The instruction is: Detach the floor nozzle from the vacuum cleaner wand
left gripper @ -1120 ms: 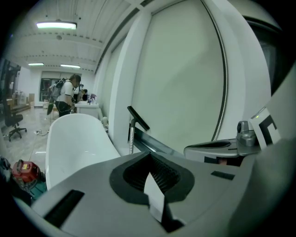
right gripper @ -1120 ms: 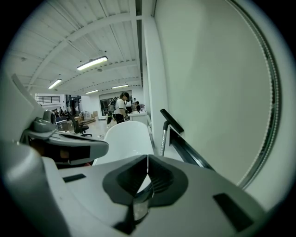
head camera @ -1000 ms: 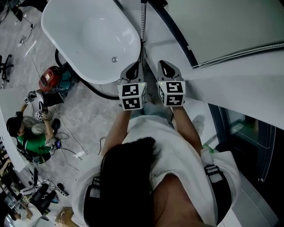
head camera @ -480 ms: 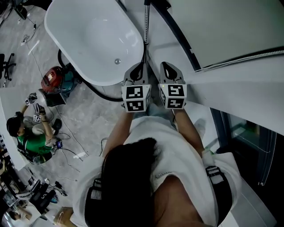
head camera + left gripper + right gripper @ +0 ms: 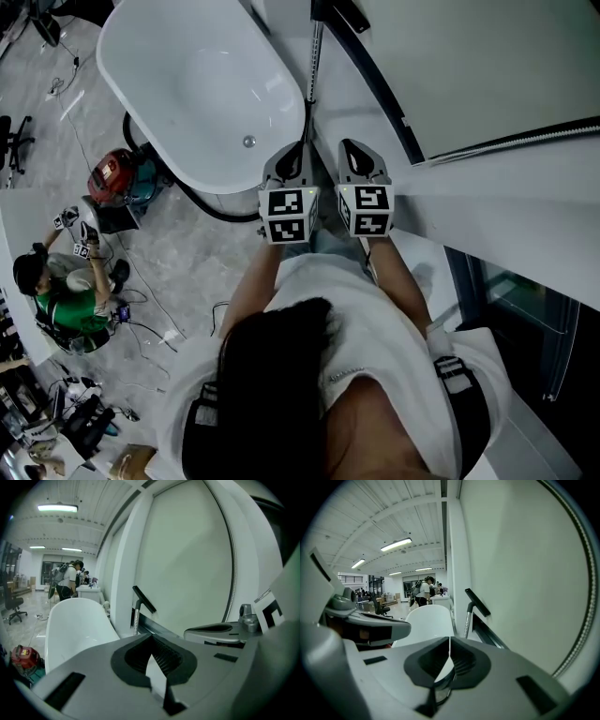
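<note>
**Both claws shut and empty, well short of the upended wand**

Shut on nothing at the left claw (image 5: 287,150), with jaws meeting along a closed seam in the left gripper view. Same at the right claw (image 5: 355,148): pads together, only background beyond them. Carried side by side and tipped slightly downward, aimed at the corner where the bathtub (image 5: 187,84) nears the wall. Probably a ready stance, lined up on the target before any reach.

Ahead of both claws and well apart from them: the vacuum cleaner wand (image 5: 313,58), a metal tube propped against the wall just beside the bathtub's end. At its upper end, the black floor nozzle (image 5: 339,13), apparently not yet detached. Likely stood nozzle-up to put the joint at a height reachable without stooping, and leaned on the wall to steady the tube against a pull. From the tube's lower end, seemingly, a black hose (image 5: 208,199) curving round the bathtub to the red vacuum body (image 5: 111,171) on the floor.

No part of the detaching begun, by the look of it. Next step, by judgement: open both claws, brace the tube with one, take the nozzle's neck with the other. Main hazard: the tube sliding along the wall once pulled.
</note>
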`<state>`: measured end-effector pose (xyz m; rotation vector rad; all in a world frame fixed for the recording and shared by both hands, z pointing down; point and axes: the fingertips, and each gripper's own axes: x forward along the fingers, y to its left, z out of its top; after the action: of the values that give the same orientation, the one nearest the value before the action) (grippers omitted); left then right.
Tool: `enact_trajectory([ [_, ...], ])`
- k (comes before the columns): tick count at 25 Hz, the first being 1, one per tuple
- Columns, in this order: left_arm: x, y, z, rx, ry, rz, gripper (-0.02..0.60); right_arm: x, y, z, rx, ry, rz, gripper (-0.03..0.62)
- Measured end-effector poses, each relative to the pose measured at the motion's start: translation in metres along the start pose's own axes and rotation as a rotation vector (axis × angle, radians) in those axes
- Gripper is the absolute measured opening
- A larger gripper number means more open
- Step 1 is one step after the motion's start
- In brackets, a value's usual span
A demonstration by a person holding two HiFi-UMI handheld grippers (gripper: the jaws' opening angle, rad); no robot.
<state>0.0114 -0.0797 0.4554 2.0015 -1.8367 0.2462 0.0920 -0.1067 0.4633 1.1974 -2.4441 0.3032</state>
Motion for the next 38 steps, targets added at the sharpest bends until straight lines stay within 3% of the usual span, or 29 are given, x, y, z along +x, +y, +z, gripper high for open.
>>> enact_trajectory([
  [12,0.031,-0.002,0.020,0.005,0.004,-0.046,-0.003,0.014,-0.016,0.013,0.022,0.000,-0.031,0.017],
  [19,0.051,-0.007,0.019,0.050,0.023,-0.066,0.002,0.020,-0.030,0.014,0.040,-0.005,-0.063,0.017],
  [38,0.138,0.041,0.060,0.068,0.044,-0.143,0.021,0.098,-0.045,0.045,0.079,0.022,-0.125,0.017],
])
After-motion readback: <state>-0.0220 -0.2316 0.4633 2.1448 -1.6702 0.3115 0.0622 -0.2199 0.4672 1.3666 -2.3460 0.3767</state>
